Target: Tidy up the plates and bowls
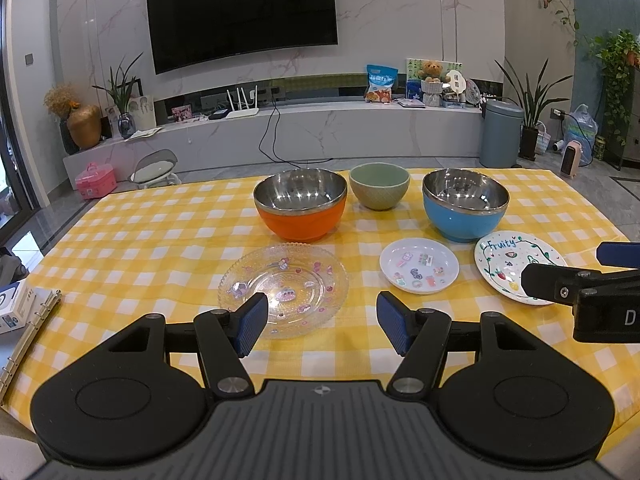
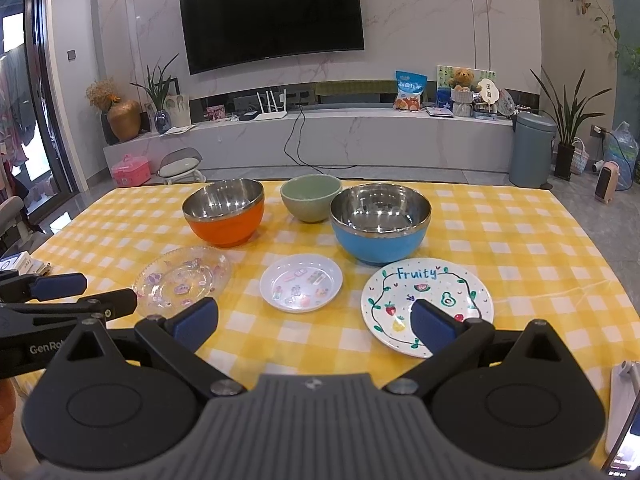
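Note:
On the yellow checked tablecloth [image 1: 160,248] stand an orange steel bowl [image 1: 300,204], a green ceramic bowl [image 1: 379,186] and a blue steel bowl [image 1: 465,206] in a back row. In front lie a clear glass plate [image 1: 284,288], a small white sticker plate [image 1: 419,271] and a white "Fruity" plate [image 1: 516,268]. My left gripper [image 1: 322,326] is open and empty, just above the glass plate's near edge. My right gripper [image 2: 314,326] is open and empty, its right finger over the Fruity plate [image 2: 426,304]. The bowls and plates also show in the right wrist view.
A ring binder [image 1: 28,340] and a white box [image 1: 14,304] lie at the table's left edge. A white device [image 2: 622,408] lies at the right edge. Behind the table are a TV console, a grey bin [image 1: 500,136] and plants.

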### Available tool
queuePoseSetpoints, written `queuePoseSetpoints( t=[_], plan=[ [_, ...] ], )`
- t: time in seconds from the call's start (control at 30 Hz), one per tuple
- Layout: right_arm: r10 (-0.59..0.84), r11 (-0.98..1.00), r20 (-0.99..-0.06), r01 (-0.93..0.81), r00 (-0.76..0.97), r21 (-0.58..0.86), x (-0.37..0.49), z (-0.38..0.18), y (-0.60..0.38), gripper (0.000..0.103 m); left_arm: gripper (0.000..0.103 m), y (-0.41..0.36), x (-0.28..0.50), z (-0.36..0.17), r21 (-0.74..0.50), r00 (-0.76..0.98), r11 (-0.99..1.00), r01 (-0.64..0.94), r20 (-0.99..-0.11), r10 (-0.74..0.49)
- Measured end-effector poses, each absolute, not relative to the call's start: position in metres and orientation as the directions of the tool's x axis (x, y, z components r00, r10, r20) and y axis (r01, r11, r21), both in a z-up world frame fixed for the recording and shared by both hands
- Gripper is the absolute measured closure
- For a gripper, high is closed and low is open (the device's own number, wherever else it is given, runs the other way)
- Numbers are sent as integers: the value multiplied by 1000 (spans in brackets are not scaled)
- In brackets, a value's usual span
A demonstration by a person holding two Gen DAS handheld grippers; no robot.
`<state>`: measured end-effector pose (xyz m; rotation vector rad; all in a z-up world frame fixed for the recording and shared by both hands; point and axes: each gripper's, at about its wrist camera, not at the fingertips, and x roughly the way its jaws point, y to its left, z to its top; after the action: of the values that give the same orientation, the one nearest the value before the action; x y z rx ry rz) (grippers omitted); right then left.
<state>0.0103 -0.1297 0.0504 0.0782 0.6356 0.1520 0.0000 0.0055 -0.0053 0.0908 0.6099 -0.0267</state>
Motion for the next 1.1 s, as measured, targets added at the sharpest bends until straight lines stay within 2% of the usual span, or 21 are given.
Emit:
queuePoseSetpoints(
  t=[0.77,0.97,1.1],
  plan=[
    [161,987,-593,-116,789,113,10,51,-129,3,29,5,0,-6,76,818,996,54,-576,0],
    [159,987,-610,-104,777,125,14,48,-128,3,29,9,7,-6,32,772,997,67,-635,-32],
    [190,978,-629,-88,754,190,24,41,-126,3,29,23,19,1,14,740,999,44,-672,-23]
  ],
)
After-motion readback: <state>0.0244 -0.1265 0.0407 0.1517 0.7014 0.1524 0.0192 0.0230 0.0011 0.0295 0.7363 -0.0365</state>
